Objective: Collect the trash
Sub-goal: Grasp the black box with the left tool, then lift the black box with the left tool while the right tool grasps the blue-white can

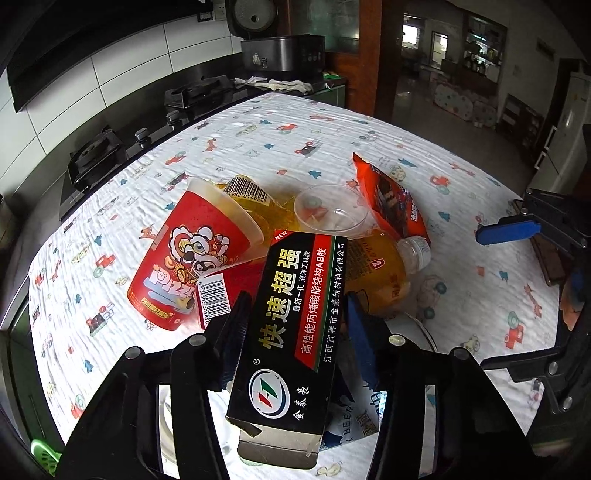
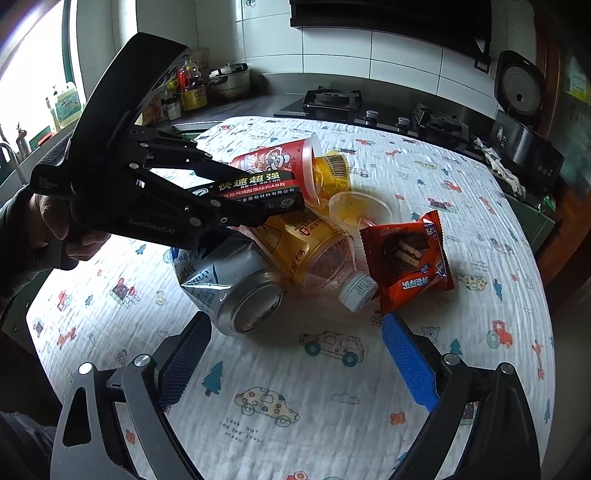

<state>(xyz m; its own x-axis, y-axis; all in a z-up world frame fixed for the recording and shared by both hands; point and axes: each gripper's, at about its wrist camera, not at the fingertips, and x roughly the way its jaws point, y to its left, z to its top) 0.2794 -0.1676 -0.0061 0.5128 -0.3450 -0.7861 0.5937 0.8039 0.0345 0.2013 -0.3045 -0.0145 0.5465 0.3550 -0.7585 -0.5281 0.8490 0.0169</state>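
Atop the trash pile beside the red pizza cup [image 1: 192,258], the left gripper [image 1: 295,328] pinches the black glue box [image 1: 291,325] by its long sides: light, crushable cardboard. Right gripper [image 2: 295,365] gapes, empty.

Kitchen. White tiled wall [image 2: 369,55] behind a black gas hob [image 2: 369,107]; dark range hood [image 2: 391,14] above. Rice cooker [image 1: 280,51], lid up, at the counter's end. Bright window [image 2: 33,66] beside bottles [image 2: 190,85] and a pot [image 2: 229,79]. Table under a white cloth [image 2: 295,387] printed with cars and trees. Doorway to a dim room [image 1: 454,62]
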